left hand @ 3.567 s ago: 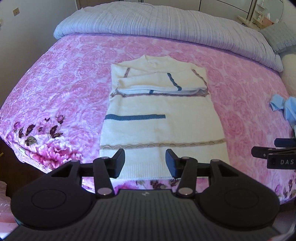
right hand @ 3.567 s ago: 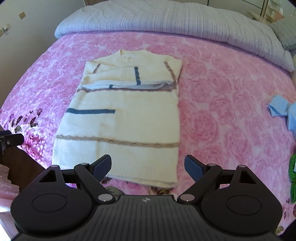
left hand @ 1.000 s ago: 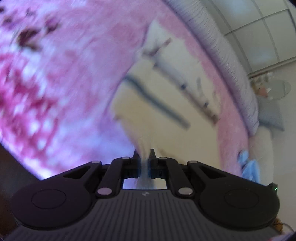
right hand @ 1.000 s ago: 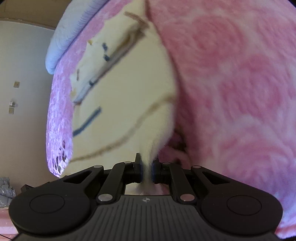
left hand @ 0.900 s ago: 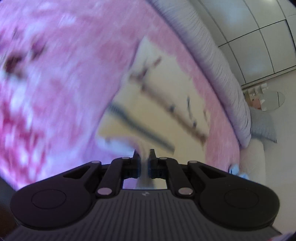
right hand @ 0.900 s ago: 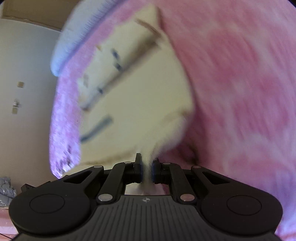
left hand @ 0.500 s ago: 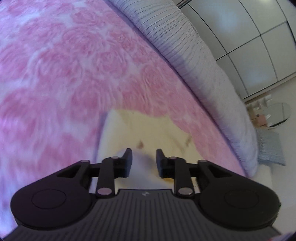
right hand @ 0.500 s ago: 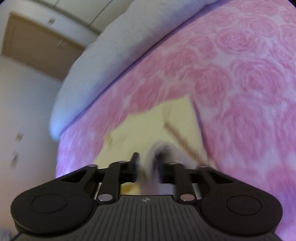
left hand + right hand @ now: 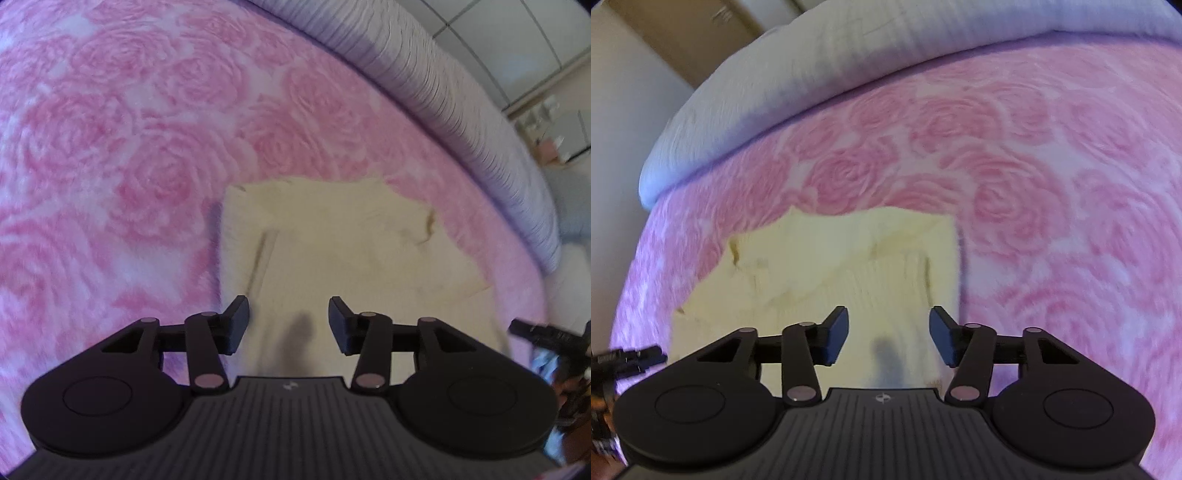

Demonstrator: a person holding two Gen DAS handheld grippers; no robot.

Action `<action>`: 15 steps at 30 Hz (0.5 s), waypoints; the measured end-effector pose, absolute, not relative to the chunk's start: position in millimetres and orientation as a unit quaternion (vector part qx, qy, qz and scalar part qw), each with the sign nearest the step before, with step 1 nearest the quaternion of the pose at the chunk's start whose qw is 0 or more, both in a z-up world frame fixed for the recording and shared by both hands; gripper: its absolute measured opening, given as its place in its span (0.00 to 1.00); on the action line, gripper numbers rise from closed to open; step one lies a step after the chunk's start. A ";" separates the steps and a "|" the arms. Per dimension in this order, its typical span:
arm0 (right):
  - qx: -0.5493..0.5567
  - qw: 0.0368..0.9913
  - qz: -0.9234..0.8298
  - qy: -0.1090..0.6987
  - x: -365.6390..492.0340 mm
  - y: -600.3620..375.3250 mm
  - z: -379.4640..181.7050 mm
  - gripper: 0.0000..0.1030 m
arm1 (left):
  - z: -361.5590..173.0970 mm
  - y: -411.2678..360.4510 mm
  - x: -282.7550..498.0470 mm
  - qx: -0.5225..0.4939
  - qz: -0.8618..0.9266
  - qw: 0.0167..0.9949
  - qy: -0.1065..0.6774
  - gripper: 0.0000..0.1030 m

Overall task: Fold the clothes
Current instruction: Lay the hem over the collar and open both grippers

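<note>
Left gripper (image 9: 288, 320): spread, above cream sweater (image 9: 343, 251).
Right gripper (image 9: 888, 334): spread, empty.
Left view only: wardrobe (image 9: 509, 48) beyond.

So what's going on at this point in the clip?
A person with a gripper in each hand is folding a cream sweater on a pink rose-patterned bedspread. The sweater lies flat as a folded rectangle. The left gripper and right gripper are both open just above its near part, holding nothing.
</note>
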State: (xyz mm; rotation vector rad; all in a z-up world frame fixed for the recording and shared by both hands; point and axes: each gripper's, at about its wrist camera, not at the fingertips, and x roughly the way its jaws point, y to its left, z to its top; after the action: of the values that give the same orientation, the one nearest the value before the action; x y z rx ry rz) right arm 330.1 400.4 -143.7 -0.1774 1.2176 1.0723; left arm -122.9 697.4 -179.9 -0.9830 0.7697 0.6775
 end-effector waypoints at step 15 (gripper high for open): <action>-0.135 0.654 0.510 0.542 331.0 411.8 -167.5 0.12 | -169.0 682.3 -121.6 -0.413 0.301 0.786 0.347 0.09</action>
State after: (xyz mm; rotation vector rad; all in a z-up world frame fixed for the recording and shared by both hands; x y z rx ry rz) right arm 331.0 411.8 -167.5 -0.3065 1.2286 1.1567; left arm -121.6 682.3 -169.0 -0.8907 0.7492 0.6490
